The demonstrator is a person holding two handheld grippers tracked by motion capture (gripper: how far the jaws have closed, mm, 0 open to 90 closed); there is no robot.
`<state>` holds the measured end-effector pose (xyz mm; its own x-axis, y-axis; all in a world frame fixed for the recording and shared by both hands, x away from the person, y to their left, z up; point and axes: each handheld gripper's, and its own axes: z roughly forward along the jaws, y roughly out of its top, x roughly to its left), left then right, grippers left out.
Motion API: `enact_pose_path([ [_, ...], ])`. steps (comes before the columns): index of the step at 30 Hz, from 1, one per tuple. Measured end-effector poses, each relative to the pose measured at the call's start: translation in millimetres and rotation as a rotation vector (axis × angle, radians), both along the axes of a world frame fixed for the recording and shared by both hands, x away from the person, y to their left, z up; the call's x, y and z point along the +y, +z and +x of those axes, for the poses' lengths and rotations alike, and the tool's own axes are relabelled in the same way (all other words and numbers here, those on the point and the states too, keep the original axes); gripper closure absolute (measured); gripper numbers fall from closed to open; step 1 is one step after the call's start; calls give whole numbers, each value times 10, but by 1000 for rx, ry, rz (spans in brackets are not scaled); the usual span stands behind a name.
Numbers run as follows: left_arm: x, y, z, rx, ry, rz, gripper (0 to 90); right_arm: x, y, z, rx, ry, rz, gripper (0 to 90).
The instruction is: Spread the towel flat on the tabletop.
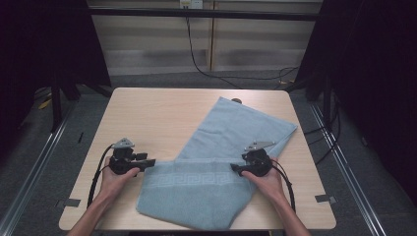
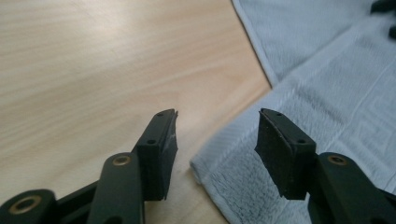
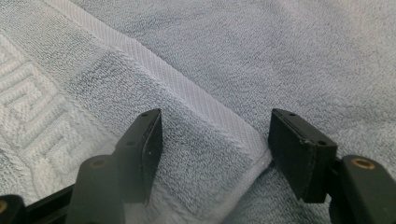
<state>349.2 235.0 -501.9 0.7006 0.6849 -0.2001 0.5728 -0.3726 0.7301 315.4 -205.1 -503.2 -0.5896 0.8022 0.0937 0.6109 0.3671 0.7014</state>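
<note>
A light wooden table [image 1: 147, 113] carried a pale blue towel [image 1: 231, 132], folded over itself, spread from the far right toward the near edge, its Greek-key border lying nearest.

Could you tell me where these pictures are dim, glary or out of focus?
High view: dark at both sides, with the table evenly lit. Left gripper view: pale glare on the wood at upper left, and the far towel is soft. Right gripper view: the towel weave is crisp near the jaws and softer farther off.
</note>
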Motion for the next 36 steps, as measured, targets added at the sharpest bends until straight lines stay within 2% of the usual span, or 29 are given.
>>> enact_pose_path([
  [2, -52, -10, -45, -15, -22, 17, 465, 0, -2, -15, -8, 5, -7, 413],
  [3, -82, -14, -77, -26, -35, 43, 457, -3, 4, -30, -13, 7, -17, 482],
  [5, -93, -22, -108, -49, -44, 64, 451, -6, 6, -60, -22, 19, -14, 603],
  [7, -100, -22, -140, -54, -55, 63, 470, 7, 13, -100, -35, 19, -21, 658],
  [10, -112, -23, -215, -81, -77, 81, 568, 21, 34, -126, -61, 27, -42, 681],
  [12, -132, -6, -274, -83, -120, 100, 687, -3, 58, -139, -55, 15, -18, 694],
  [13, -148, 0, -305, -83, -130, 101, 733, -23, 74, -142, -66, 14, -5, 697],
  [16, -175, 22, -369, -71, -150, 86, 808, -60, 137, -174, -80, 13, 38, 745],
  [18, -155, 49, -378, -50, -154, 17, 820, -80, 183, -198, -93, 20, 68, 796],
  [19, -146, 70, -383, -48, -149, -1, 822, -92, 232, -222, -101, 12, 96, 807],
  [22, -96, 204, -390, -66, -130, -92, 822, -123, 374, -285, -131, 14, 146, 831],
  [24, -69, 330, -400, -87, -119, -159, 822, -147, 497, -329, -151, 21, 174, 837],
  [27, -54, 552, -414, -139, -113, -221, 822, -189, 677, -388, -186, 17, 209, 841],
  [30, -51, 753, -441, -180, -117, -271, 822, -260, 850, -427, -217, 12, 250, 841],
  [32, -53, 868, -499, -207, -125, -300, 822, -316, 974, -477, -236, 9, 293, 842],
  [33, -48, 909, -532, -217, -134, -301, 822, -347, 1049, -525, -253, 15, 313, 842],
  [36, -16, 976, -643, -225, -151, -324, 821, -398, 1189, -667, -276, 31, 329, 841],
])
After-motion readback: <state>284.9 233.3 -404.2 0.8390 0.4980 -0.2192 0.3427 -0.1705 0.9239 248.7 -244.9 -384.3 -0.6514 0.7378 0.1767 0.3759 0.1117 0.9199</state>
